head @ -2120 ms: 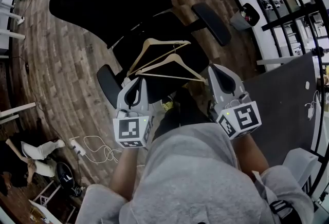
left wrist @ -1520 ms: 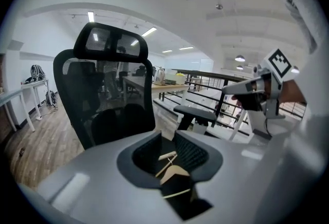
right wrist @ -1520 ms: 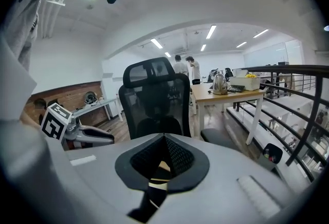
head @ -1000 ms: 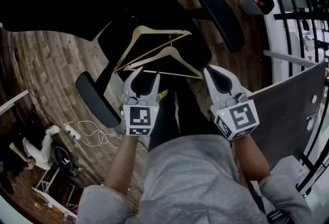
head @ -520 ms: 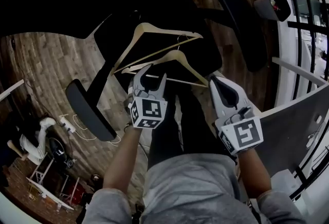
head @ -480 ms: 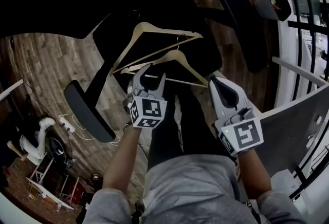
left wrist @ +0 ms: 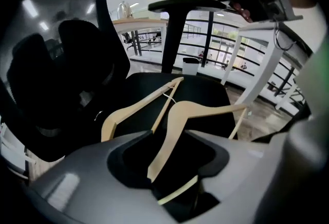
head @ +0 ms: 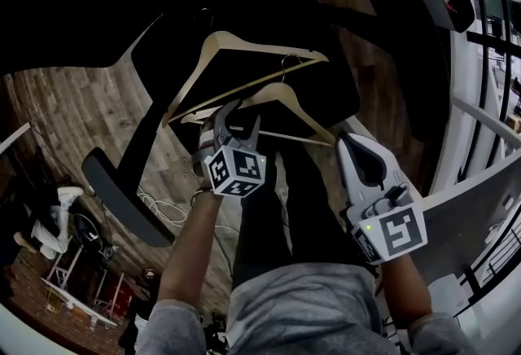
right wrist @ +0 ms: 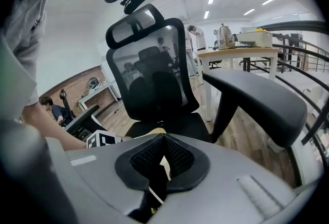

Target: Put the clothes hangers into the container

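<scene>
2 pale wooden clothes hangers lie overlapping on the black seat of an office chair [head: 330,40], which stands on a wood-plank floor [head: 73,113]. The far wooden hanger [head: 221,42] lies towards the backrest. The near wooden hanger [head: 281,91] lies across it, closer to the person. The left claw [head: 242,116] stands wide open over the near hanger's left end. That end of the shoulder and the thin crossbar pass between its jaws, and neither pad presses on them. The right claw [head: 345,142] hangs just beside the same hanger's right end with its tips drawn together. A sliver of pale wood shows through the gap behind its tips. The chair's 2 black armrests flank the seat.
</scene>
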Demonstrator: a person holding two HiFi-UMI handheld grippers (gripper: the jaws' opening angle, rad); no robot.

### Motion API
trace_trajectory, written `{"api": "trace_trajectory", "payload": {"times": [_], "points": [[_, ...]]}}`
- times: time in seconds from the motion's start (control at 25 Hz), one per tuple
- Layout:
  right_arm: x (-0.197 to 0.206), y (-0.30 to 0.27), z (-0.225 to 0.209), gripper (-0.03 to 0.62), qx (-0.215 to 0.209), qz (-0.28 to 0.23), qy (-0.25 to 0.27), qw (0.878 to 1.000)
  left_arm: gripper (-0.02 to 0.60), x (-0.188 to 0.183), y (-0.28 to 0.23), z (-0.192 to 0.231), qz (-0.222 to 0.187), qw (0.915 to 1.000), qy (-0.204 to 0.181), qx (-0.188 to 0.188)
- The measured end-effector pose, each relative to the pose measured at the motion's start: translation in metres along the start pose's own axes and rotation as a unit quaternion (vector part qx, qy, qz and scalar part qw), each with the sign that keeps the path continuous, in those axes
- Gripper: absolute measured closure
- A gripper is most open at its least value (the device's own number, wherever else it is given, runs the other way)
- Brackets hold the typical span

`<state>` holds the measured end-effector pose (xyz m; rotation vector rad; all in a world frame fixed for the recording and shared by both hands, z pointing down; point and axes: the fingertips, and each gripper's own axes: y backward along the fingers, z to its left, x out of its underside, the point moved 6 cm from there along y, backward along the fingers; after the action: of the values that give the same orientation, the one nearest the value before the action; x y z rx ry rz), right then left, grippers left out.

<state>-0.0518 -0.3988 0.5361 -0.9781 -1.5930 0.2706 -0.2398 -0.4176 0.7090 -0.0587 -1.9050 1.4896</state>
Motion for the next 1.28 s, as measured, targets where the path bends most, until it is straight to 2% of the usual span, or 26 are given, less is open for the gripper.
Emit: {"api": "trace_trajectory", "payload": {"times": [0.2,0.44,0.56,0.68,0.84,0.92,1.04,1.2,1.28], "points": [[0.011,-0.013,-0.005,0.597,-0.005,-0.007,-0.033,0.999,0.383,0.015,-0.03,-0.006,0.032,0.9991,-0.02,0.017],[0.018,-0.025,-0.01,0.597,-0.013,-0.001,-0.041,0.999,0.383,0.026,-0.049,0.0,0.084,0.9961,-0.024,0.011],[0.018,-0.029,-0.012,0.595,-0.012,-0.001,-0.052,0.999,0.387,0.026,-0.054,-0.002,0.1,0.9941,-0.04,0.01],[0.016,-0.033,-0.013,0.597,-0.013,-0.002,-0.054,0.998,0.399,0.026,-0.063,-0.005,0.132,0.9889,-0.068,0.013],[0.018,-0.038,-0.012,0.595,-0.013,0.001,-0.062,0.998,0.422,0.025,-0.077,-0.012,0.187,0.9761,-0.11,0.016],[0.018,-0.038,-0.014,0.596,-0.012,0.002,-0.063,0.998,0.423,0.024,-0.081,-0.015,0.191,0.9744,-0.117,0.018],[0.019,-0.037,-0.016,0.597,-0.007,0.01,-0.058,0.998,0.445,0.023,-0.079,-0.011,0.178,0.9763,-0.121,0.025],[0.013,-0.032,-0.011,0.597,-0.013,-0.002,-0.054,0.998,0.5,0.026,-0.067,-0.018,0.149,0.9721,-0.178,0.034],[0.012,-0.028,-0.01,0.597,-0.013,-0.008,-0.057,0.998,0.508,0.026,-0.061,-0.018,0.139,0.978,-0.152,0.036]]}}
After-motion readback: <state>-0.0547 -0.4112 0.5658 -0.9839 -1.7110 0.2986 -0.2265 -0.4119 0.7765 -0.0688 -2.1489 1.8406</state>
